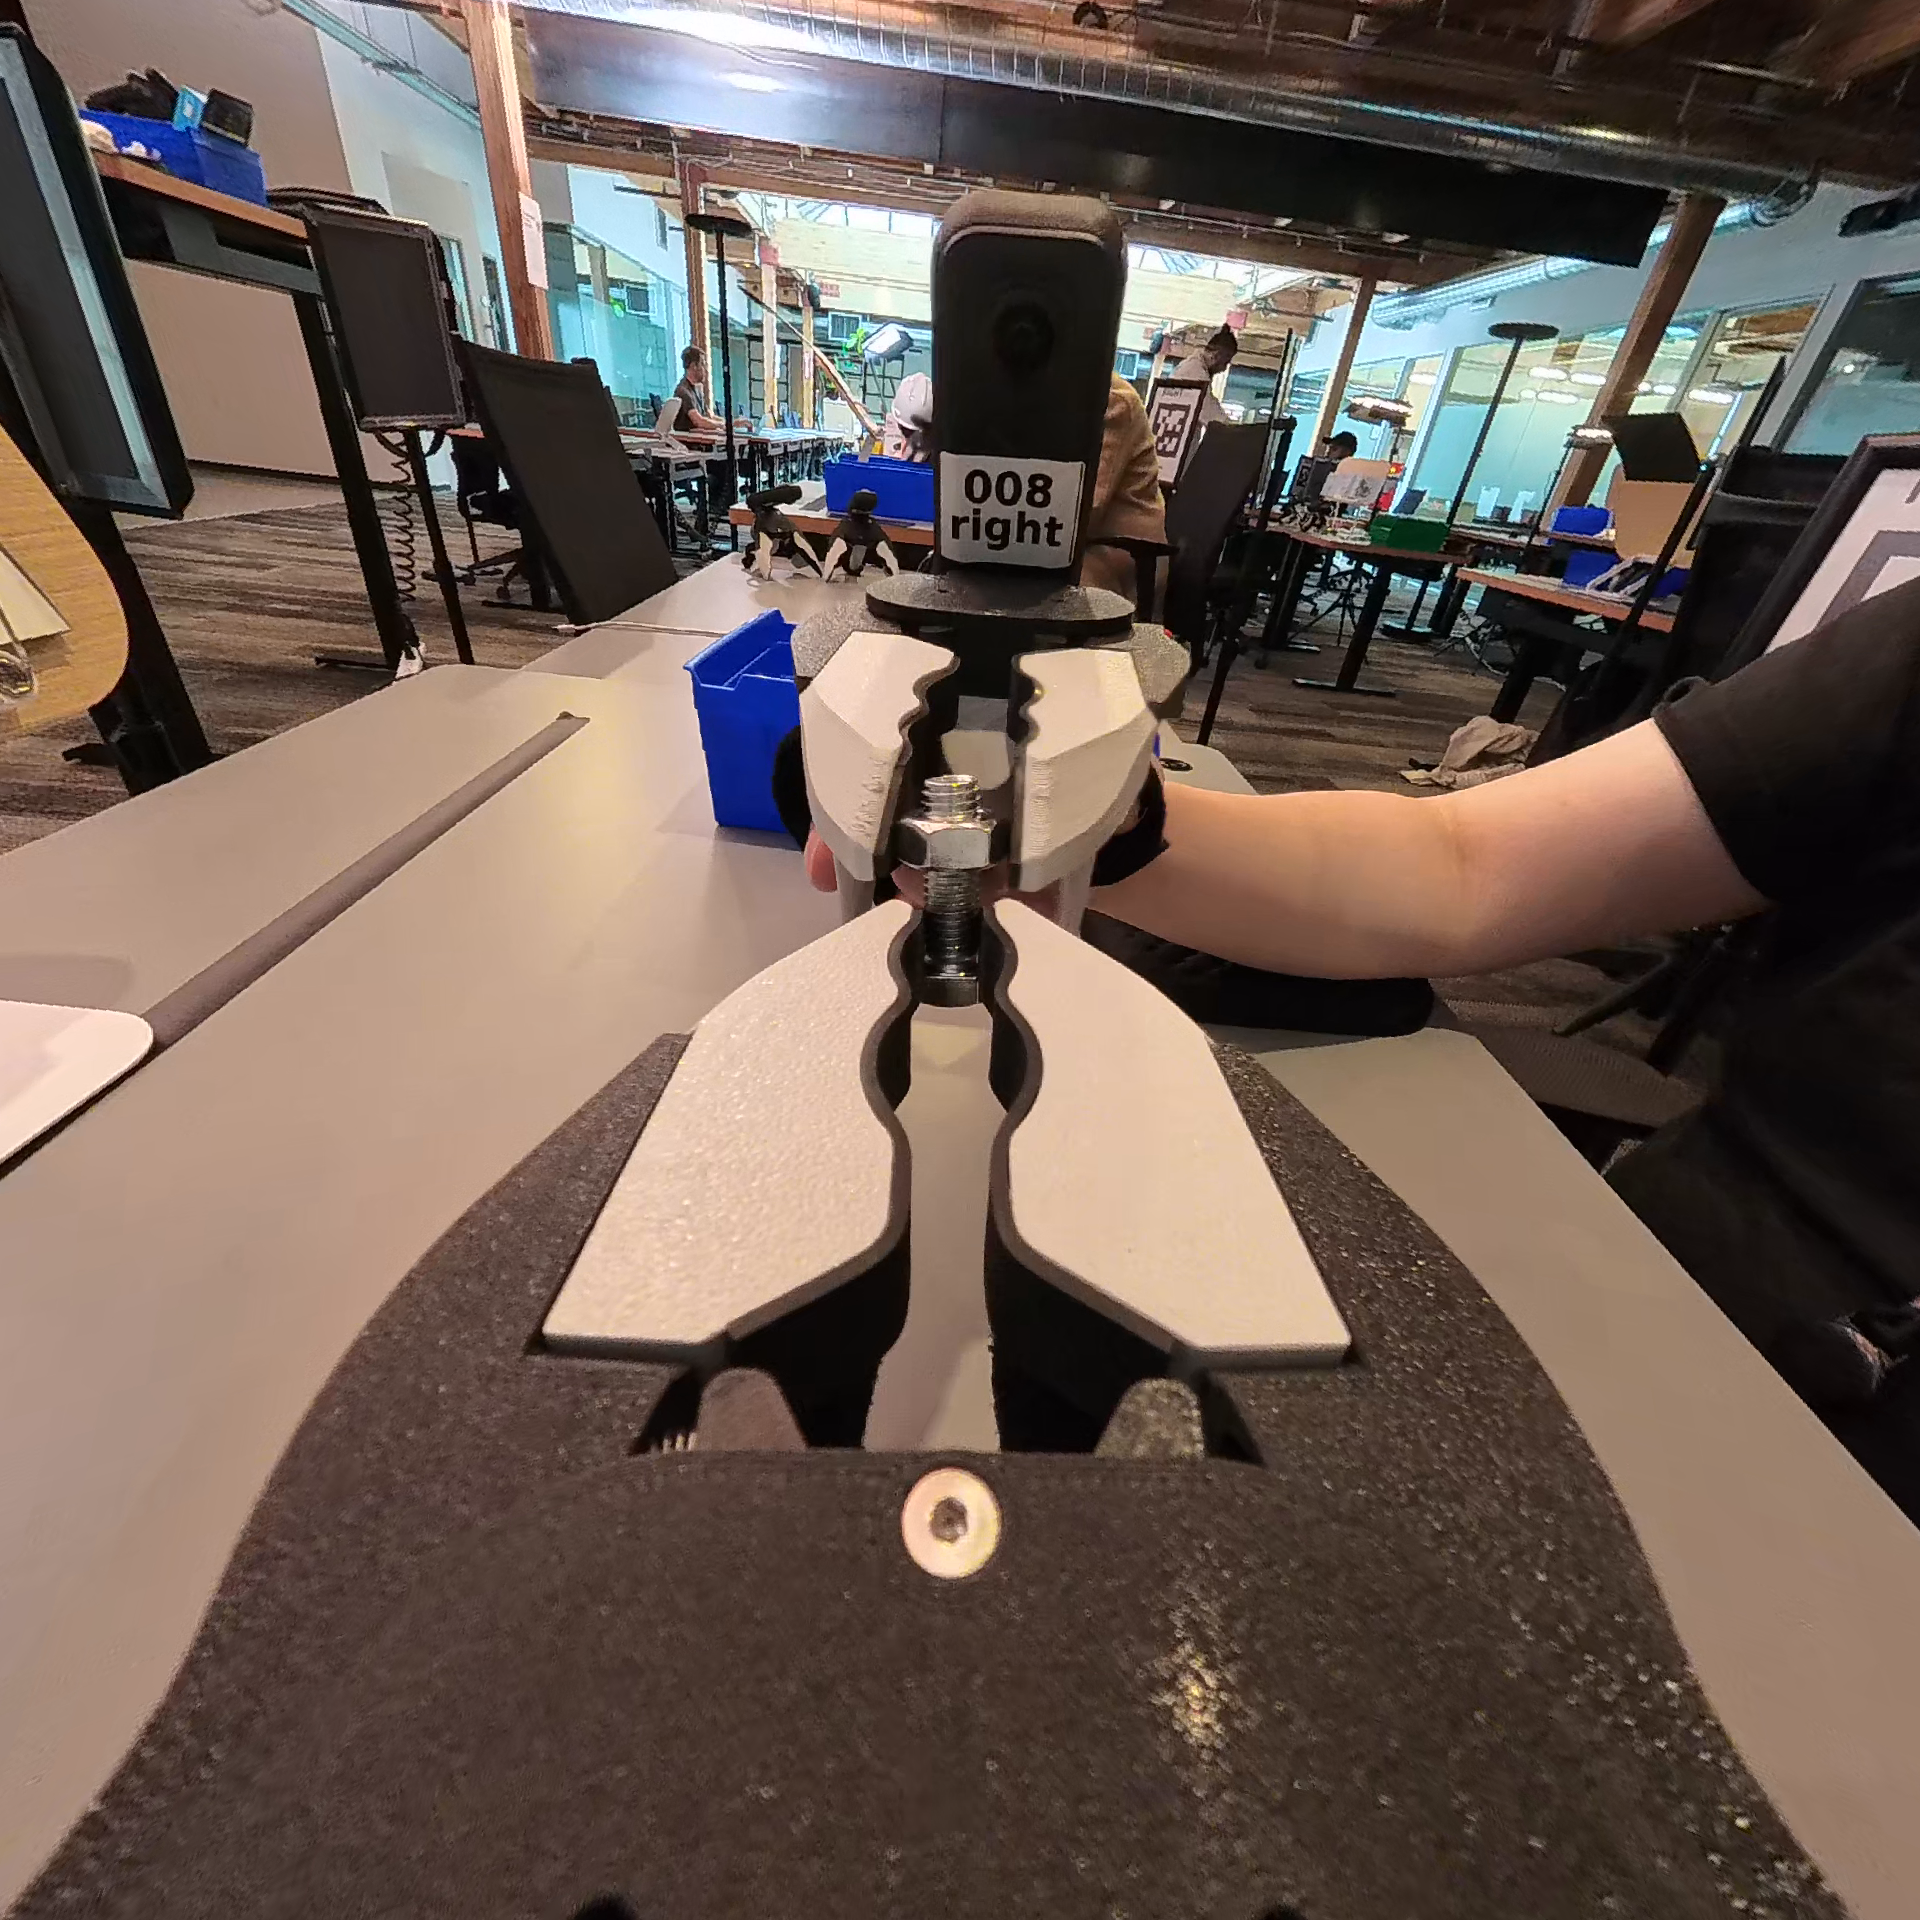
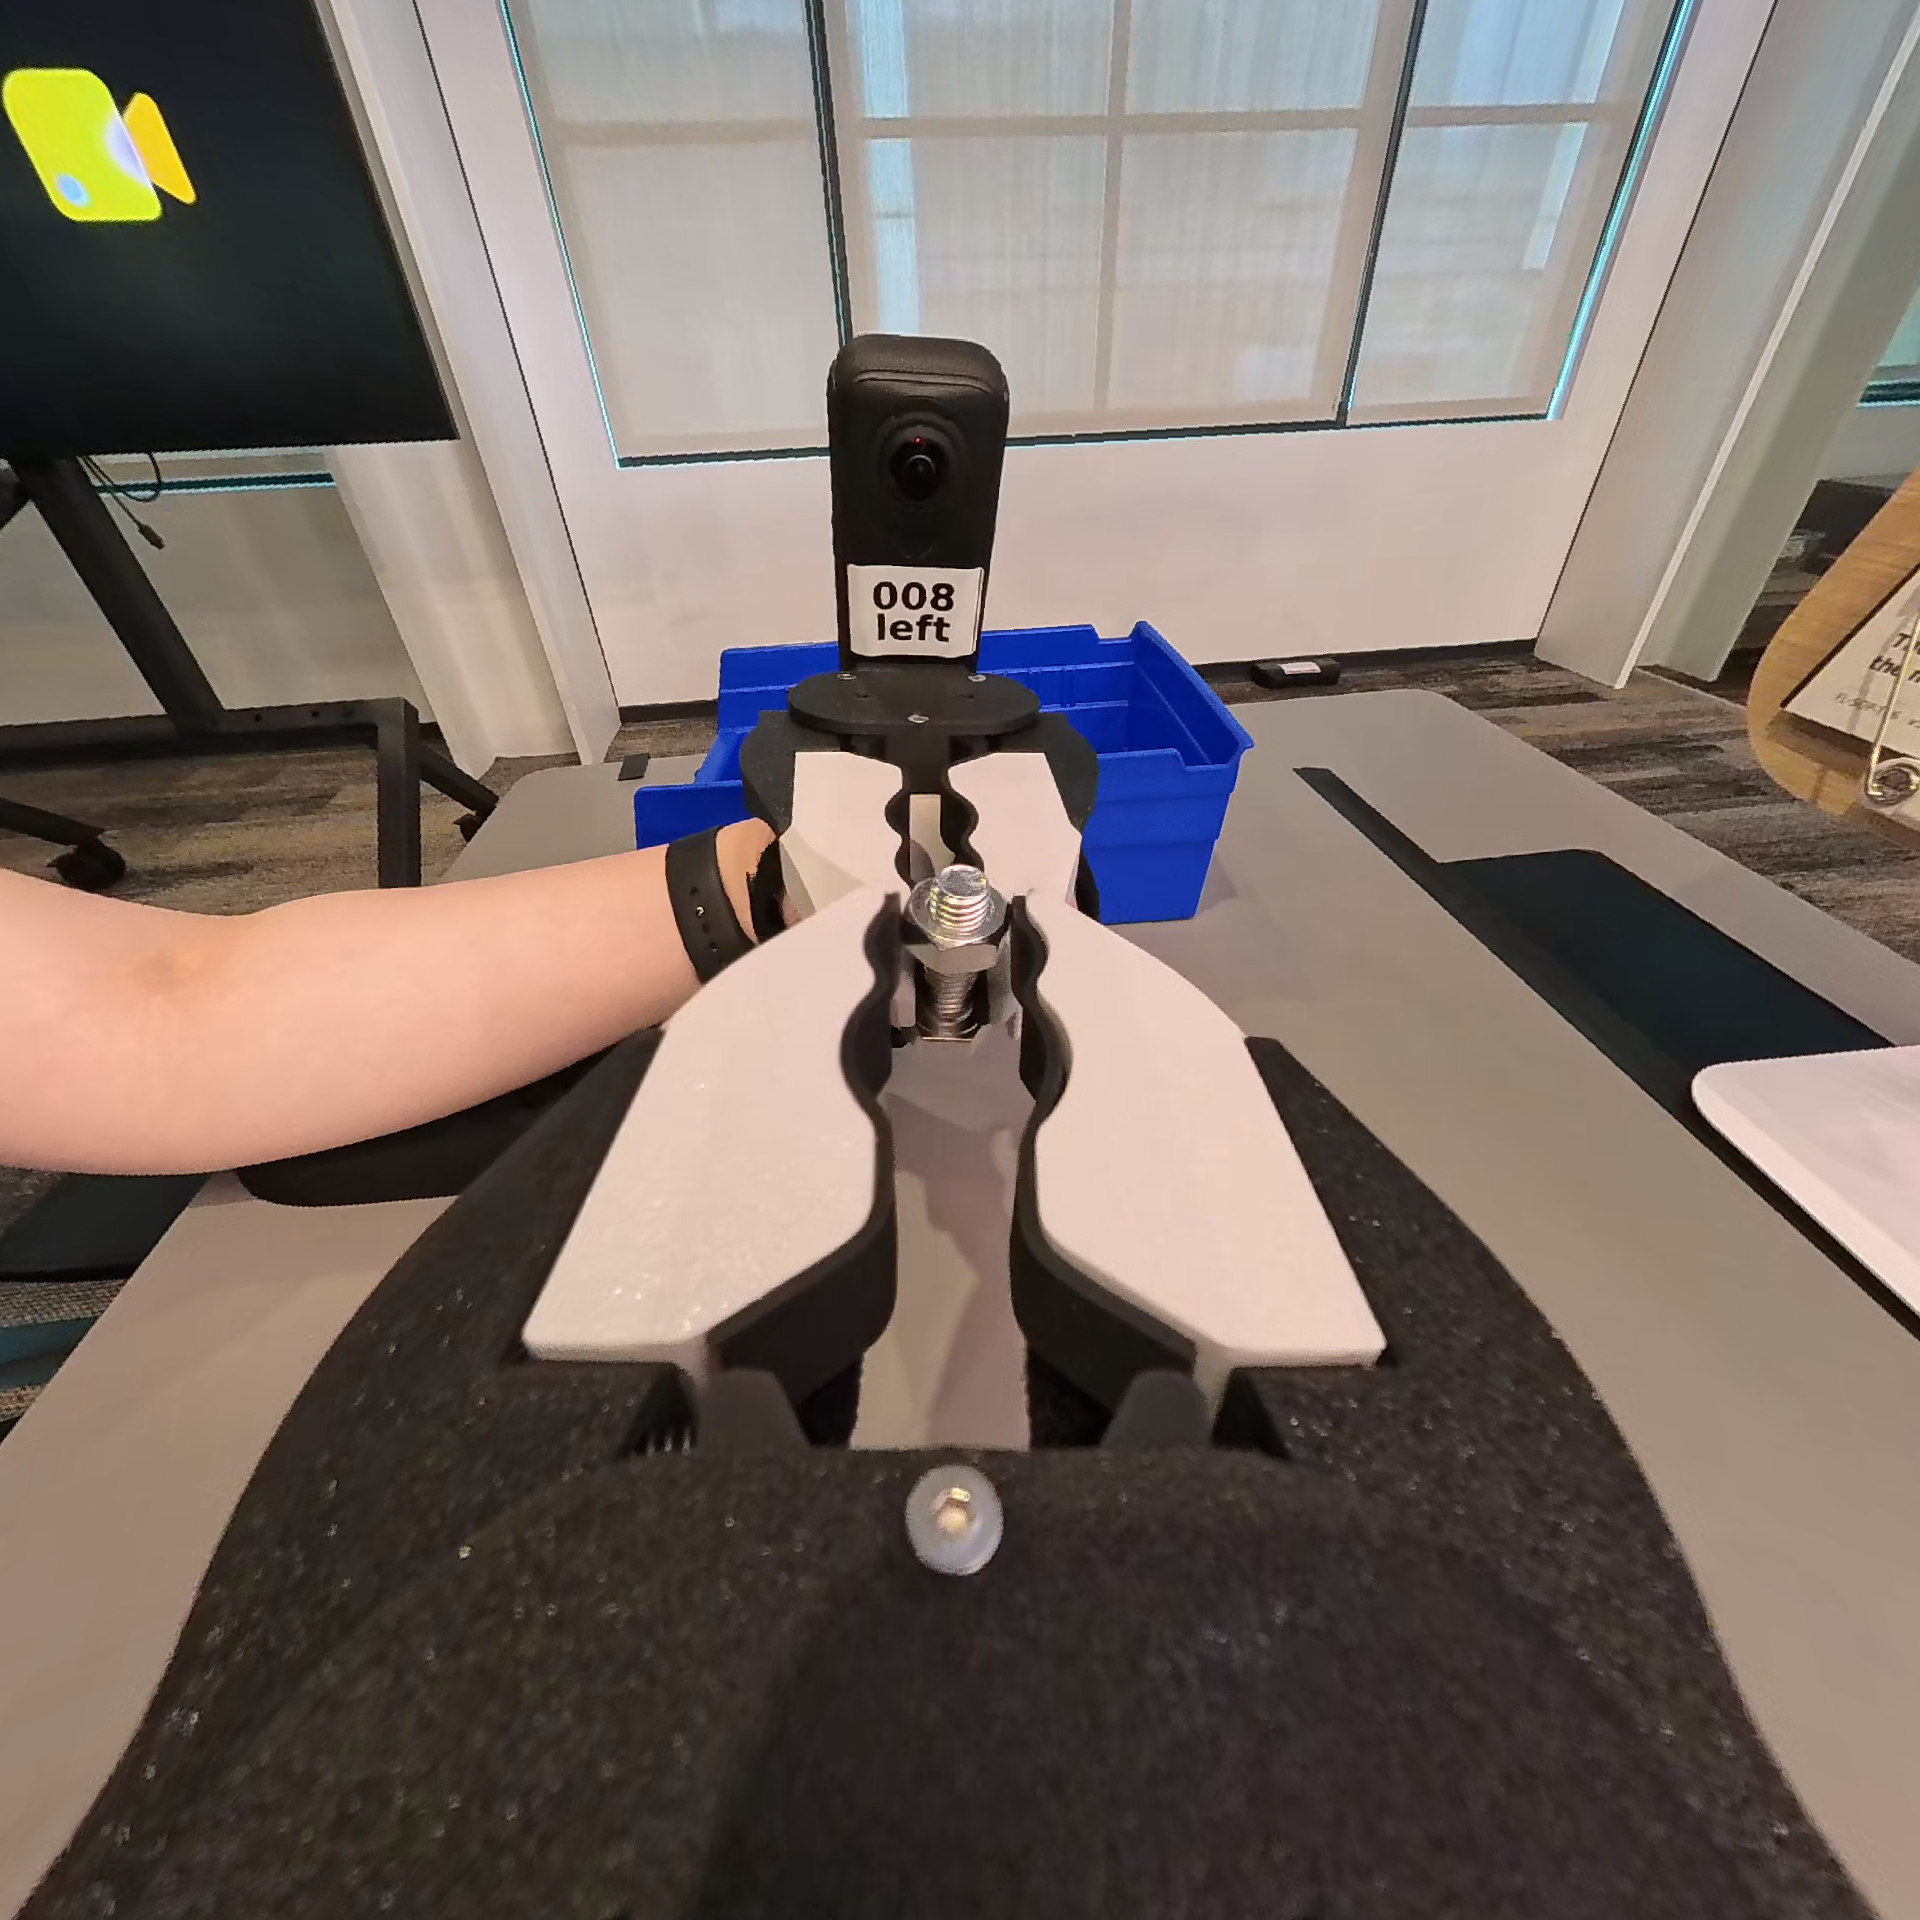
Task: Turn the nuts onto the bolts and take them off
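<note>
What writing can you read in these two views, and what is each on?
I don't copy out writing; this is what carries it.
White sticker on the black camera, left wrist view: clear print.
White sticker on the black camera, right wrist view: clear print.
Paper sheet at the right edge, right wrist view: cut off, too blurred.
Screen: yellow logo, no words.

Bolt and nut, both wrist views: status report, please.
Left tool shut on bolt at its head end. Right tool shut on nut, nut partway down the thread. Blue bin behind, nothing in the way.
</note>
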The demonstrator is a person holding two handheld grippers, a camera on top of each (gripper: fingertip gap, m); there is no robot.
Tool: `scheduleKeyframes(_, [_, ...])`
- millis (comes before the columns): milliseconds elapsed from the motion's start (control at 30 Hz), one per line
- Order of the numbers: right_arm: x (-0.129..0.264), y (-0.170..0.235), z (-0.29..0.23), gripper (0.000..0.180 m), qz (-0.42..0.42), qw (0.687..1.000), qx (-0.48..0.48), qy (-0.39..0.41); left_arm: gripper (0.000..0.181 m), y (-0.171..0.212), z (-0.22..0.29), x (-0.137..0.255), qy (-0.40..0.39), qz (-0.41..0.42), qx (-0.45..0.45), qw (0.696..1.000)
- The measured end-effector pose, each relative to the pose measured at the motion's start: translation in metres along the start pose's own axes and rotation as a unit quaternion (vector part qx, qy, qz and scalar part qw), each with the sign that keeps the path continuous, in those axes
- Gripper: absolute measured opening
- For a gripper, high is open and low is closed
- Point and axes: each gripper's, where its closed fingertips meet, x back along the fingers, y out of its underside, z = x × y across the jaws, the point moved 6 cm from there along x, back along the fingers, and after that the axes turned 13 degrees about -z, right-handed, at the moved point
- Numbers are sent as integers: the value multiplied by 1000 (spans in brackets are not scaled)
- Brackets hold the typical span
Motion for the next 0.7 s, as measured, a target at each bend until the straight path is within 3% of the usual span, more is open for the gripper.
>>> scheduleKeyframes(300, [0, 2, 1, 19, -2, 1000, -1, 0, 10, 0, -1, -1, -13, 4, 4, 1000])
scheduleKeyframes(700, [2, 4, 2, 19, -2, 1000, 3, 0, 34, 7, -2, -5, -26, -33, 9, 999])
